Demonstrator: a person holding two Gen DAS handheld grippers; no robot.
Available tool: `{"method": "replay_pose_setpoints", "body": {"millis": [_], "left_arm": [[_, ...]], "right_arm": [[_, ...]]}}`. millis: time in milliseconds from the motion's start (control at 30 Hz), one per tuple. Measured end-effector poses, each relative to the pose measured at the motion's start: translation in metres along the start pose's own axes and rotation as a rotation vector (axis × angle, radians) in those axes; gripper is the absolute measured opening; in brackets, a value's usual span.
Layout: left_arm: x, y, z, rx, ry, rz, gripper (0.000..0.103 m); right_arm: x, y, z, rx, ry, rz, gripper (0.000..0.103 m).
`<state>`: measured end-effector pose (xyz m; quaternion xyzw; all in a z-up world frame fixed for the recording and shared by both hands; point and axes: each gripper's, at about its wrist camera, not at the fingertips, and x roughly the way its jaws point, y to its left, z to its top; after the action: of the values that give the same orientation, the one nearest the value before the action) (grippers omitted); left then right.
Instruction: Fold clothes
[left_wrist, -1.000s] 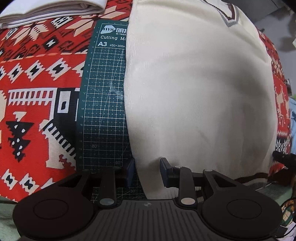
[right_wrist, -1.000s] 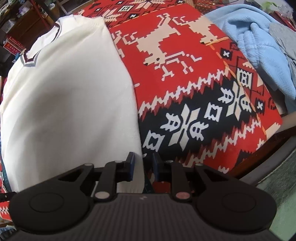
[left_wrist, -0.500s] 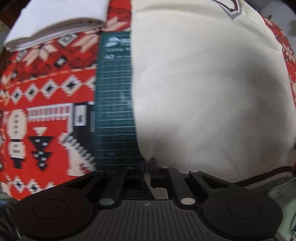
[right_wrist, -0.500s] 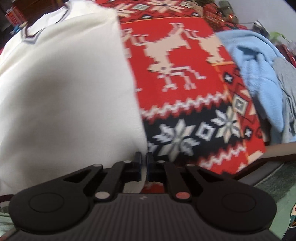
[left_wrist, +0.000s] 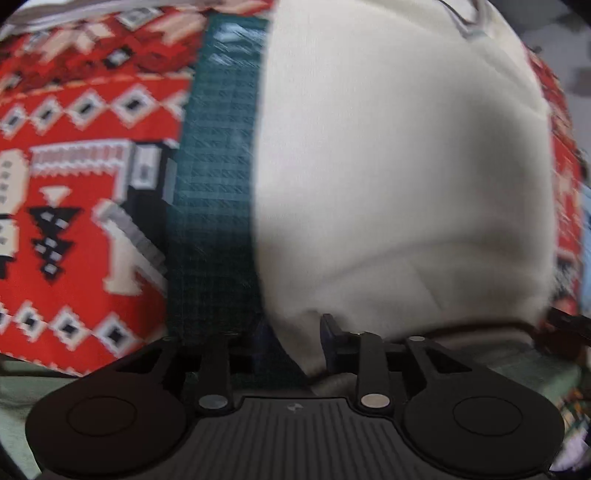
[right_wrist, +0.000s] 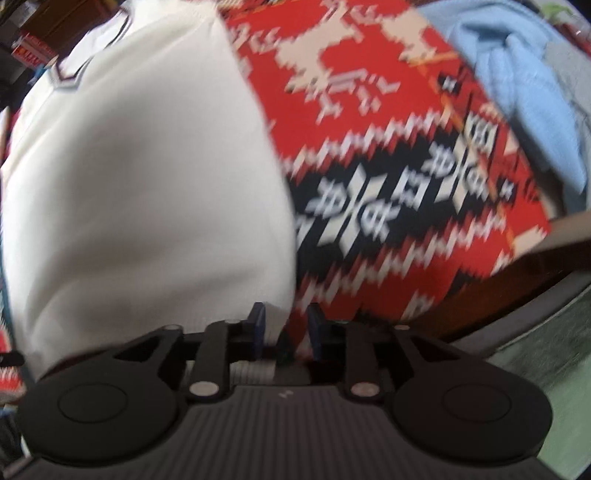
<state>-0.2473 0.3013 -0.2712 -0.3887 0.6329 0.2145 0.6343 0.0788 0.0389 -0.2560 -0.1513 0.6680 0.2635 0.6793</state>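
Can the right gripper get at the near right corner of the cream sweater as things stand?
Probably yes. The right gripper sits right at the cream sweater, its jaws apart with the corner of the hem between them. Nothing lies in the way on the red patterned cloth. Motion blur hides whether the fingers touch fabric.

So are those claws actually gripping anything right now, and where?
Apparently nothing. The left gripper and right gripper both stand open. The cream sweater only has its bottom hem corners lying loose between their fingers, one corner in each.
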Motion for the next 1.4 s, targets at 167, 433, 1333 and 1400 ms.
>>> {"method": "replay_pose_setpoints", "body": {"millis": [167, 433, 1333, 1400], "left_arm": [[0.021, -0.015, -0.007, 0.072, 0.099, -0.052, 0.037], [0.033, 0.001, -0.006, 0.006, 0.128, -0.087, 0.031], [0.04, 0.0, -0.024, 0.104, 0.207, 0.149, 0.006], [0.042, -0.001, -0.022, 0.118, 0.222, 0.151, 0.006]], "right_arm": [[0.01, 0.008, -0.018, -0.034, 0.055, 0.001, 0.031], [0.003, 0.021, -0.023, -0.089, 0.053, -0.042, 0.031], [-0.034, 0.009, -0.047, -0.114, 0.151, -0.167, 0.003], [-0.035, 0.01, -0.046, -0.106, 0.154, -0.165, 0.004]]}}
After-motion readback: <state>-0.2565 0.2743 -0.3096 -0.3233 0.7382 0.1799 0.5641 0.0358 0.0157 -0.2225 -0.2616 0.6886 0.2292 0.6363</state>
